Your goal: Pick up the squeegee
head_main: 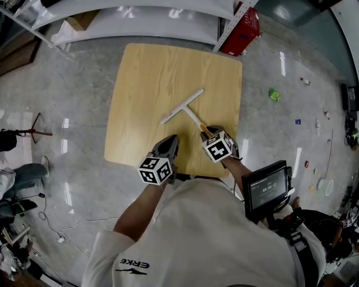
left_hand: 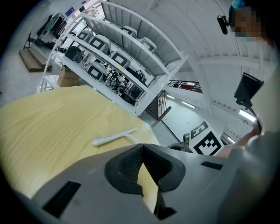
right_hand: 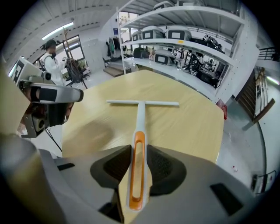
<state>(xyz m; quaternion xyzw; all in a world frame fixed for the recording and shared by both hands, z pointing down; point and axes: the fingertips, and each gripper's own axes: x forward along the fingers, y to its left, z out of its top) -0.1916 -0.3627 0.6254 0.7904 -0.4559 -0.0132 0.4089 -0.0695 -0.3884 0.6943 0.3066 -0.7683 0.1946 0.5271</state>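
The squeegee (head_main: 189, 112) is white with an orange grip and lies flat on the square wooden table (head_main: 162, 73), its blade at the far end. My right gripper (head_main: 208, 132) points steeply down over the near end of the handle. In the right gripper view the squeegee's orange grip (right_hand: 138, 170) lies between the open jaws of the right gripper (right_hand: 139, 148), which straddle it closely without visibly pressing on it. My left gripper (head_main: 171, 140) hovers over the table's near edge, to the left of the handle. The left gripper (left_hand: 142, 146) is shut and empty, with the squeegee (left_hand: 114, 137) ahead of it.
White shelving (head_main: 140, 17) and a red crate (head_main: 244, 31) stand beyond the table's far edge. A black stand (head_main: 33, 132) and cables lie on the floor at the left, small scraps (head_main: 274, 95) at the right. A screen (head_main: 268, 188) hangs by my right arm. A person (right_hand: 52, 61) stands far off.
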